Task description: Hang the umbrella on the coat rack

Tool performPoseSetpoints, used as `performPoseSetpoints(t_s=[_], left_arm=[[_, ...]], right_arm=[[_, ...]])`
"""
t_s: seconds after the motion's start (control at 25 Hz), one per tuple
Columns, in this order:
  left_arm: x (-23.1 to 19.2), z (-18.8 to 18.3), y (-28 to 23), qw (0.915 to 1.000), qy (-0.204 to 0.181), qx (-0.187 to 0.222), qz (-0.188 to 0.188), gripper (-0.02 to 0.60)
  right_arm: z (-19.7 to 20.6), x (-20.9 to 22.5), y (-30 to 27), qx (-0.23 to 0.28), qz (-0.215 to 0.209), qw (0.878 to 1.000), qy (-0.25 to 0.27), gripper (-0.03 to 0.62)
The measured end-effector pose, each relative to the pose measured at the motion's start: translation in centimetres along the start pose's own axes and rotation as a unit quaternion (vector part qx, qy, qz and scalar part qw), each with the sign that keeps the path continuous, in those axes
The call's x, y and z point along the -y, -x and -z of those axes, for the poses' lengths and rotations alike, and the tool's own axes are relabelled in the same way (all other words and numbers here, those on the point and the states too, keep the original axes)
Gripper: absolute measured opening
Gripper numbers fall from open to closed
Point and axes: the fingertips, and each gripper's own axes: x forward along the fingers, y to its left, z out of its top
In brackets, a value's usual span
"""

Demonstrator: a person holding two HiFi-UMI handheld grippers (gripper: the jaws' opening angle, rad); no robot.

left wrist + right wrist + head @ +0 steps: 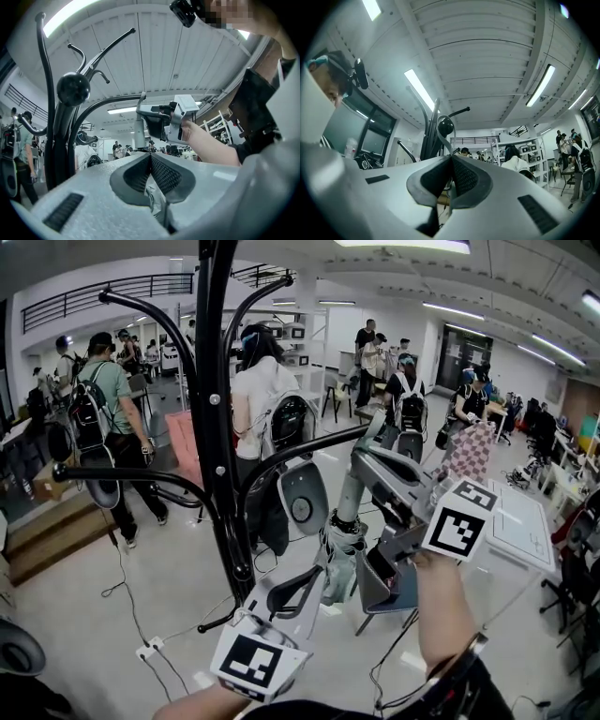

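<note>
The black coat rack [214, 418] stands in the middle left, with curved arms ending in ball tips. A pale grey folded umbrella [339, 554] hangs upright just to its right. My left gripper [323, 582] is shut on the umbrella's folded fabric [154, 197] low down. My right gripper [366, 454] is higher, shut on the umbrella's thin grey strap [446, 140]. In the right gripper view the strap loops up by a ball tip [445, 125] of the rack. The left gripper view shows the right gripper [164, 119] beside a rack arm [108, 105].
Several people with backpacks stand behind the rack [112, 418]. A white table [520, 521] is at the right, a chair [389, 582] sits below my right gripper, and cables and a power strip [148, 649] lie on the floor. Other rack arms [122, 474] reach out to the left.
</note>
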Motion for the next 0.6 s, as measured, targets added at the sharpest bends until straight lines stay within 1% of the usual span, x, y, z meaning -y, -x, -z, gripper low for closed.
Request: performPoseSetpoints(t_s=[0.24,0.44,0.6], left_arm=[[0.4,-0.6,0.3,1.0,-0.002,-0.001,-0.008,0.009],[0.1,-0.4,0.1,0.9999,-0.001,-0.003,-0.016,0.009],[0.0,0.2,0.2,0.9999,-0.005,-0.005,-0.015,0.009]], right_arm=[[0.1,-0.8,-0.5,-0.008,-0.021,1.0,-0.013,0.009],[1.0,-1.1,-0.8,-0.008,-0.032,0.999,-0.018,0.009],[2.3,-1.4,-1.2,-0.011,-0.039,0.999,-0.026,0.009]])
